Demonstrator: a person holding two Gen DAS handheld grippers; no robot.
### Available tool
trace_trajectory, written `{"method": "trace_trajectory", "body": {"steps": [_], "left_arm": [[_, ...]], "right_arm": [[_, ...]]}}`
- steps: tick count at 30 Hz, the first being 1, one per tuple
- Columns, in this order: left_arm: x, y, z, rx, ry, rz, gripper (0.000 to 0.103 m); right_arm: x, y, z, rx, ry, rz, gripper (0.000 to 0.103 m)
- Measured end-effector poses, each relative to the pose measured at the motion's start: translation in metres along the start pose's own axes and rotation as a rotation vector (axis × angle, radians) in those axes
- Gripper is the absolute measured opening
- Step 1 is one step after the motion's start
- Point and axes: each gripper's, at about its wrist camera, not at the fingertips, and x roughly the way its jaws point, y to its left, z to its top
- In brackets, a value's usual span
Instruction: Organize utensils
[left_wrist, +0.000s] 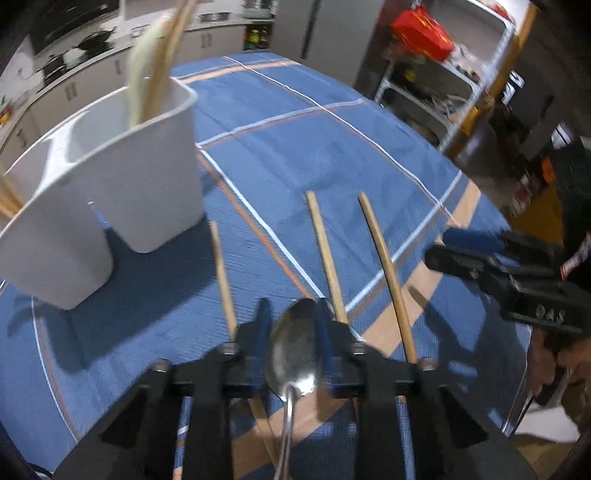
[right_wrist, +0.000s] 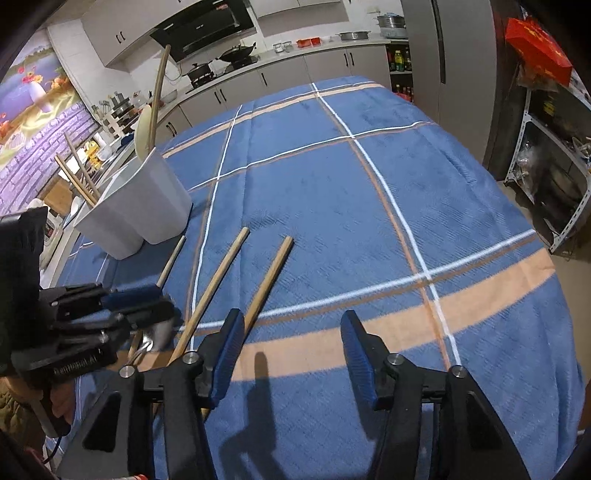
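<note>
At far left stands the white holder (left_wrist: 110, 177) on the blue cloth (left_wrist: 314, 147). The left gripper (left_wrist: 291, 332) is clamped on a metal spoon (left_wrist: 293, 350) at its bowl: stiff, light, slick, better pinched at the neck. Three wooden sticks (left_wrist: 325, 258) lie alongside. The right gripper (right_wrist: 291, 350) hangs parted, empty.

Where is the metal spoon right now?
The metal spoon sits at the bottom centre of the left wrist view, its bowl clamped in the left gripper just above the blue tablecloth, with wooden chopsticks lying on either side.
</note>
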Motion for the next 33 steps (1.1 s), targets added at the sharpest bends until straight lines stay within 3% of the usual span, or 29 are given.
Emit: {"method": "trace_trajectory", "body": {"steps": [2, 8, 11, 14, 15, 19, 26, 27, 29, 30, 33], "left_arm": [[0.003, -0.002, -0.001, 0.005, 0.012, 0.003, 0.000], [-0.001, 0.010, -0.005, -0.106, -0.002, -0.006, 0.000], [-0.006, 0.016, -0.011, -0.162, -0.012, -0.001, 0.000], [-0.010, 0.023, -0.018, -0.229, -0.023, -0.014, 0.000], [-0.012, 0.024, -0.020, -0.250, -0.026, -0.019, 0.000], [-0.020, 0.027, -0.032, -0.324, -0.044, -0.032, 0.000], [-0.032, 0.022, -0.040, -0.360, -0.083, -0.070, 0.000], [-0.033, 0.020, -0.038, -0.344, -0.087, -0.065, 0.002], [-0.031, 0.015, -0.032, -0.294, -0.083, -0.064, 0.021], [-0.029, 0.012, -0.029, -0.273, -0.084, -0.058, 0.040], [-0.020, 0.007, -0.019, -0.205, -0.075, -0.026, 0.044]], "right_arm": [[0.009, 0.005, 0.006, -0.016, 0.014, -0.006, 0.054], [0.033, 0.025, 0.021, -0.098, 0.050, -0.057, 0.053], [0.047, 0.039, 0.026, -0.164, 0.068, -0.129, 0.050], [0.054, 0.050, 0.028, -0.231, 0.076, -0.191, 0.031], [0.055, 0.053, 0.029, -0.244, 0.077, -0.192, 0.016], [0.054, 0.053, 0.028, -0.274, 0.095, -0.187, 0.009], [0.034, 0.029, 0.009, -0.305, 0.119, -0.190, 0.008], [0.030, 0.023, 0.005, -0.308, 0.124, -0.189, 0.008], [0.024, 0.014, 0.001, -0.302, 0.127, -0.187, 0.008], [0.022, 0.011, -0.001, -0.298, 0.127, -0.188, 0.008], [0.017, 0.003, -0.004, -0.277, 0.125, -0.185, 0.009]]}}
